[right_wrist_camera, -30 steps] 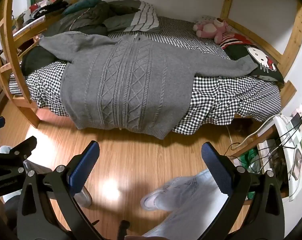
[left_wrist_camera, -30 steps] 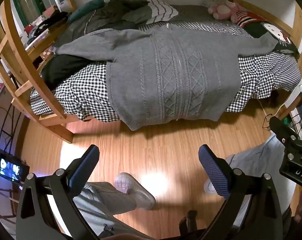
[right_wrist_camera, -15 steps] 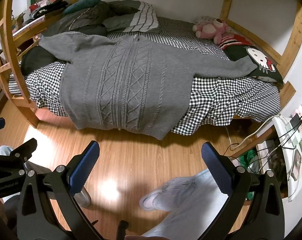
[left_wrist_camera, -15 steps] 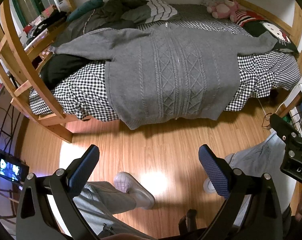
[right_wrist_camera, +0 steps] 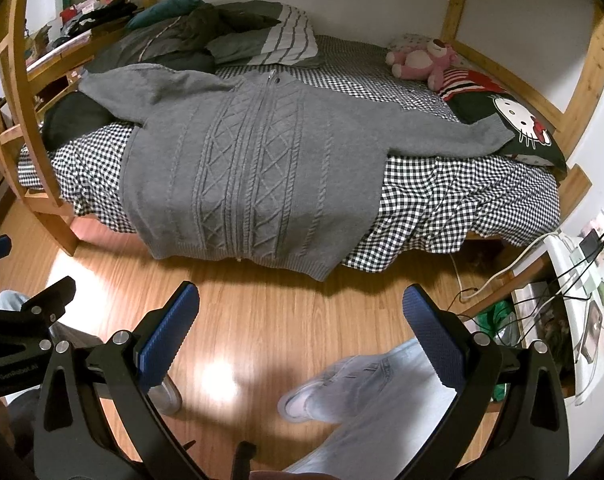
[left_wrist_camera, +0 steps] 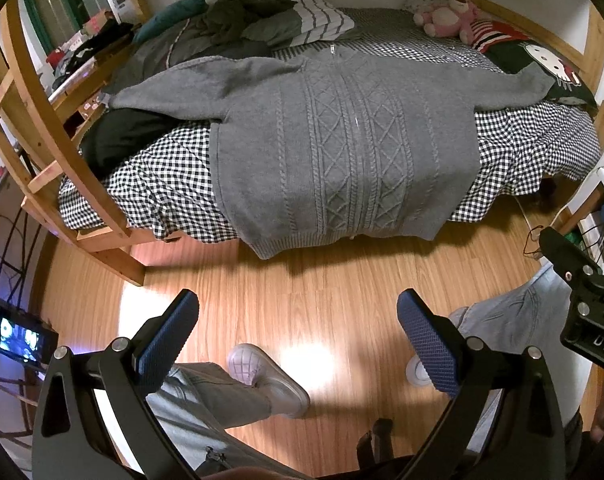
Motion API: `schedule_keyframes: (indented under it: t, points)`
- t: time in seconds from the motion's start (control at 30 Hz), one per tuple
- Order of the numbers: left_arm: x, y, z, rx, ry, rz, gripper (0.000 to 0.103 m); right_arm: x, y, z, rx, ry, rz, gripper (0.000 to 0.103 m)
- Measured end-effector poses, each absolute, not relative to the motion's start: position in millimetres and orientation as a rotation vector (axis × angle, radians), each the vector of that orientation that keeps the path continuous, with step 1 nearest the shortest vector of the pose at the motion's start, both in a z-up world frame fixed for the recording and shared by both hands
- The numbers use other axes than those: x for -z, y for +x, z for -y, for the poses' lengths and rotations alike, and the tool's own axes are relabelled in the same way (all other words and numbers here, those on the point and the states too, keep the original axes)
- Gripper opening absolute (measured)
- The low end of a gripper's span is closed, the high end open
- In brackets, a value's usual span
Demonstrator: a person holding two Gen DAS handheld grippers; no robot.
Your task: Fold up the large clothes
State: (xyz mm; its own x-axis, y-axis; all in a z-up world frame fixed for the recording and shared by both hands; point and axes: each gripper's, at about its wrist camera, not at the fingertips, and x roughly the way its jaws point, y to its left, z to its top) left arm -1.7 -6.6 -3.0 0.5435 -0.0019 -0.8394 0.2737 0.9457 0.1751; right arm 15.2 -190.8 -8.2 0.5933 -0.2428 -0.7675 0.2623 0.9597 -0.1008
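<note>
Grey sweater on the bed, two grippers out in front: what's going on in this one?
A person stands on the wood floor facing the bed, a gripper in each hand. The left gripper and right gripper are both open and hold nothing. The grey cable-knit sweater lies spread flat on the checked cover, zipped, sleeves out to both sides, hem hanging over the bed's edge. Folding has not begun.

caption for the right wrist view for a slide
Open right tool above wood floor, facing a grey cable-knit cardigan spread flat on a checked bed.
</note>
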Motion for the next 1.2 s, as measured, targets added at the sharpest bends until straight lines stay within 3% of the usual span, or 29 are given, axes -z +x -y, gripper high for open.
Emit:
schedule_keyframes:
  t: [1.2]
  points:
    - [10.1, -1.6, 10.8, 0.169, 0.325, -1.003, 0.098, 18.3, 17.0, 189.2, 0.287, 0.031, -0.91, 0.1]
